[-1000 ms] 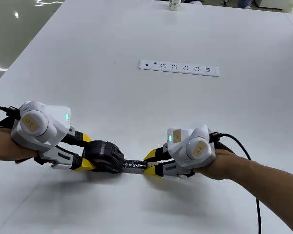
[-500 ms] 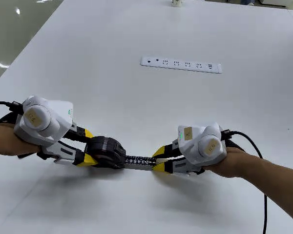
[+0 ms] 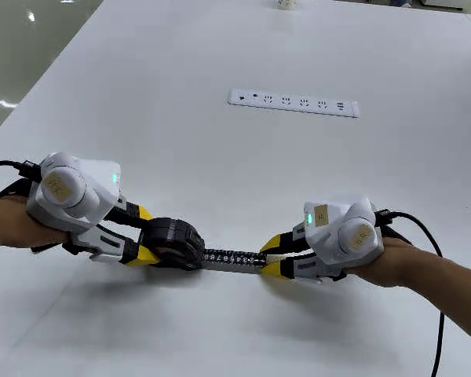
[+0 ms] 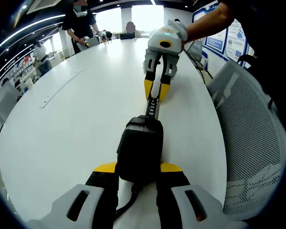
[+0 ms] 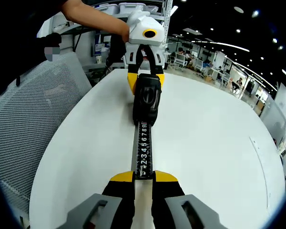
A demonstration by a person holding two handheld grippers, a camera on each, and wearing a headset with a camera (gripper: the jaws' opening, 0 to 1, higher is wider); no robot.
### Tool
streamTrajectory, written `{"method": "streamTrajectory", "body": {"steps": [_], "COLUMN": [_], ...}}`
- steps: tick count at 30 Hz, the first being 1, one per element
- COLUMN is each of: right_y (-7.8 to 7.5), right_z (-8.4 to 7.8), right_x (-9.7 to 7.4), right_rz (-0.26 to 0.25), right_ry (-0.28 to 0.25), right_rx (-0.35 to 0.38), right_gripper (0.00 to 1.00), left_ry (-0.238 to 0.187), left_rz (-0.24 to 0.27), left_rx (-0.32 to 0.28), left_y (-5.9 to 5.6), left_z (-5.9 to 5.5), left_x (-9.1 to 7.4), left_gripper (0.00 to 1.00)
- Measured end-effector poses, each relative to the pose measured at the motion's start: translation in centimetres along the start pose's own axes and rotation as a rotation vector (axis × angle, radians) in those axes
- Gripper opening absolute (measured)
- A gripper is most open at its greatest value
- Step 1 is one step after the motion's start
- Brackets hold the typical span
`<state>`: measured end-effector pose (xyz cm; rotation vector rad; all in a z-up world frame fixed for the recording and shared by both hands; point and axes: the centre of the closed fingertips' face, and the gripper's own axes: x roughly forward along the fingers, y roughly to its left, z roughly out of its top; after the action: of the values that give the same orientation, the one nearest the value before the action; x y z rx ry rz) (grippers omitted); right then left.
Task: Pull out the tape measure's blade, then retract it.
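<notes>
A black tape measure (image 3: 170, 243) sits low over the white table, and my left gripper (image 3: 144, 236) is shut on its case (image 4: 139, 150). Its dark numbered blade (image 3: 231, 258) runs out to the right. My right gripper (image 3: 272, 256) is shut on the blade's end (image 5: 143, 172). In the right gripper view the blade (image 5: 143, 148) stretches straight from my yellow fingertips to the case (image 5: 147, 98), with digits up to about ten showing. The left gripper view has the right gripper (image 4: 156, 88) facing me at the blade's far end.
A white power strip (image 3: 293, 103) lies flat further back on the table (image 3: 188, 118). A mesh office chair (image 4: 250, 133) stands beside the table's edge. People stand at the table's far end (image 4: 81, 19). Cables trail from both grippers.
My right gripper has moved to the right, away from the case, and more blade has come out. The left gripper and case have stayed nearly still.
</notes>
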<state>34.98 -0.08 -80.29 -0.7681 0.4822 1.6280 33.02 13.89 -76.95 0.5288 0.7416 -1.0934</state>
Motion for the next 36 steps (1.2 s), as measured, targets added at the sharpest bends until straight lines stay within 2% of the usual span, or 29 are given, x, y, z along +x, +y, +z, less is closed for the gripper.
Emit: {"method": "streamTrajectory", "body": {"steps": [36], "right_y": [0.3], "right_z": [-3.2], "right_x": [-3.3], "right_rz": [-0.02], "right_ry": [0.03], "right_rx": [0.028], "right_gripper": [0.09], "left_ry": [-0.001], "left_rz": [-0.003], "left_rx": [-0.006], "left_y": [0.0], "left_z": [0.0], "left_x": [0.0], "left_gripper": [0.24]}}
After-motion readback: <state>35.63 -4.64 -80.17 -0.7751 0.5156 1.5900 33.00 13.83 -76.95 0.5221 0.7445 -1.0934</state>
